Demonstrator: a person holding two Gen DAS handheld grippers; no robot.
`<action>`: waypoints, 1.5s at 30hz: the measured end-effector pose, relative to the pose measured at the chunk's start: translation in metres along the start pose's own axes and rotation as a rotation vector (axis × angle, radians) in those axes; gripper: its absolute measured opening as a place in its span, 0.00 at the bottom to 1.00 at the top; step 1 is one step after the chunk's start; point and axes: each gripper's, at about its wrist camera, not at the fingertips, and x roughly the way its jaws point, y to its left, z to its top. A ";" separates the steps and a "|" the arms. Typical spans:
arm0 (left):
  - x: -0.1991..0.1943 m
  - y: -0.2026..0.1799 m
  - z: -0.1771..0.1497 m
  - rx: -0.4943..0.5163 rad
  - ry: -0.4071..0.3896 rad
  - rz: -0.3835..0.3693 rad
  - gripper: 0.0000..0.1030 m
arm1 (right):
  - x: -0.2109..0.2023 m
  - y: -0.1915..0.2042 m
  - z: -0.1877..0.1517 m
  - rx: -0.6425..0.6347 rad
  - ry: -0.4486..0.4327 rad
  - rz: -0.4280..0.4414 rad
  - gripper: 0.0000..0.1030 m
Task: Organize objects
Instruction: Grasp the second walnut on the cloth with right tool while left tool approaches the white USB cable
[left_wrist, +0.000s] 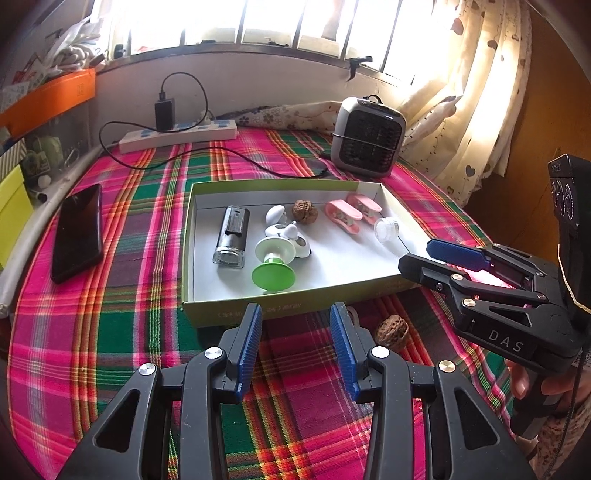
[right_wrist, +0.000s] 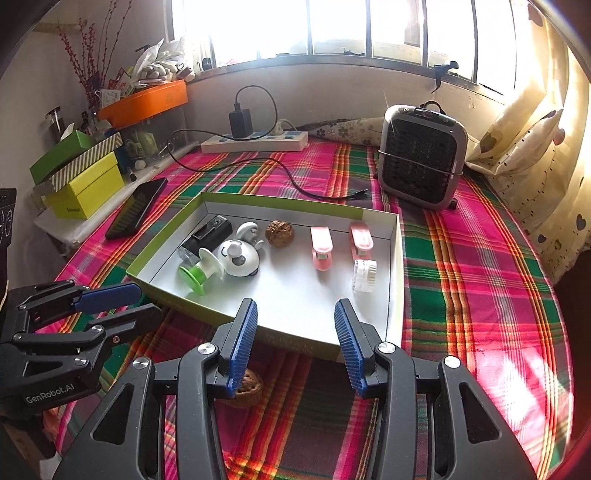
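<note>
A shallow green box lid (left_wrist: 280, 314) (right_wrist: 395, 295) lies on the plaid cloth. In it lie a black lighter (left_wrist: 231, 236), a green and white suction toy (left_wrist: 273, 267) (right_wrist: 201, 273), white earbud-like pieces (left_wrist: 291, 236) (right_wrist: 240, 258), a walnut (left_wrist: 305, 211) (right_wrist: 279, 232), two pink clips (left_wrist: 343, 216) (right_wrist: 321, 245) and a small clear jar (left_wrist: 386, 229) (right_wrist: 365, 275). A second walnut (left_wrist: 392, 330) (right_wrist: 247, 387) lies on the cloth before the box. My left gripper (left_wrist: 296, 332) (right_wrist: 122, 302) is open and empty before the box. My right gripper (right_wrist: 293, 328) (left_wrist: 424, 258) is open and empty, above the loose walnut.
A black phone (left_wrist: 77, 230) (right_wrist: 138, 206) lies left of the box. A power strip (left_wrist: 177, 136) with charger and cable (left_wrist: 221, 151) sits at the back. A grey heater (left_wrist: 367, 134) (right_wrist: 421, 155) stands back right. Boxes (right_wrist: 88, 181) stack at the left.
</note>
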 end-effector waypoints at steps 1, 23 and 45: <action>0.000 0.000 -0.001 -0.001 0.002 -0.008 0.35 | -0.001 0.000 -0.002 -0.002 -0.001 -0.002 0.44; 0.002 -0.003 -0.028 -0.030 0.047 -0.061 0.35 | -0.004 0.009 -0.034 0.000 0.031 0.078 0.44; 0.006 0.001 -0.032 -0.042 0.058 -0.086 0.35 | 0.017 0.019 -0.040 -0.003 0.106 0.073 0.53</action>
